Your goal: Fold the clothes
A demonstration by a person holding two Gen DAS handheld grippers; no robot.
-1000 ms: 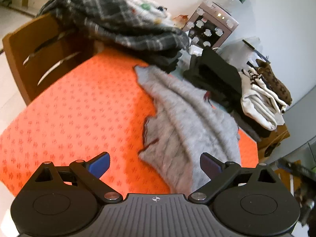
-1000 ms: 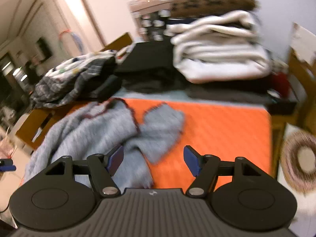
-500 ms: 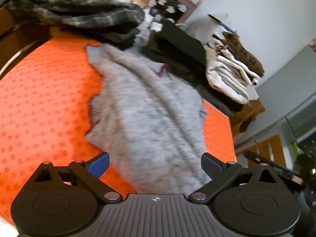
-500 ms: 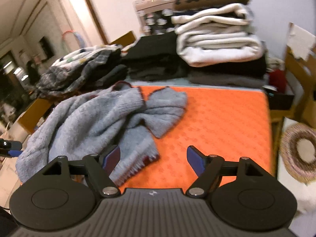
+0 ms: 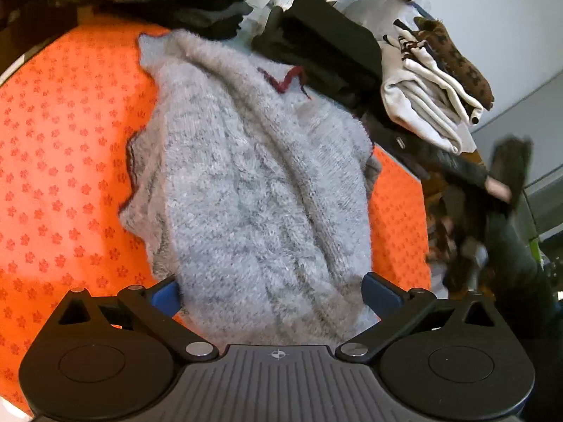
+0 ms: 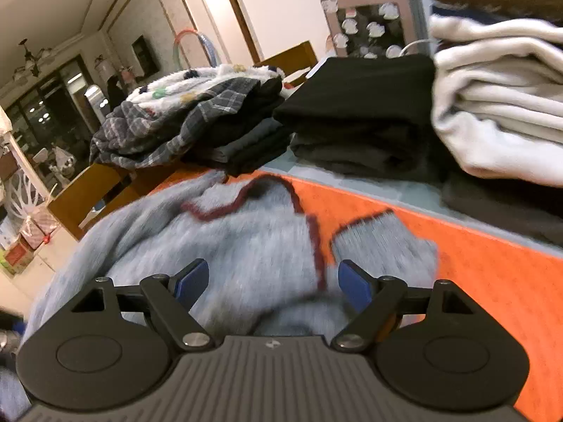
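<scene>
Fuzzy grey sweater [image 5: 260, 190] rumpled on orange cloth [image 5: 63, 161].

Orange patterned table cover [image 5: 63, 161], pale blue strip [image 6: 369, 184] along its far edge. Wooden chair [image 6: 88, 193] at the left side of the table; second wooden chair back [image 6: 288, 58] behind it. Pinkish appliance with white stickers [image 6: 369, 14] against the far wall. White wall [image 6: 281, 3], brown door frame [image 6: 235, 10]. Pale ceiling with moulding, ceiling lamp [image 6: 30, 59] at upper left. Dark glass doors [image 6: 52, 112] at far left, reflecting small lights. Grey wall [image 5: 492, 3] in left wrist view.
</scene>
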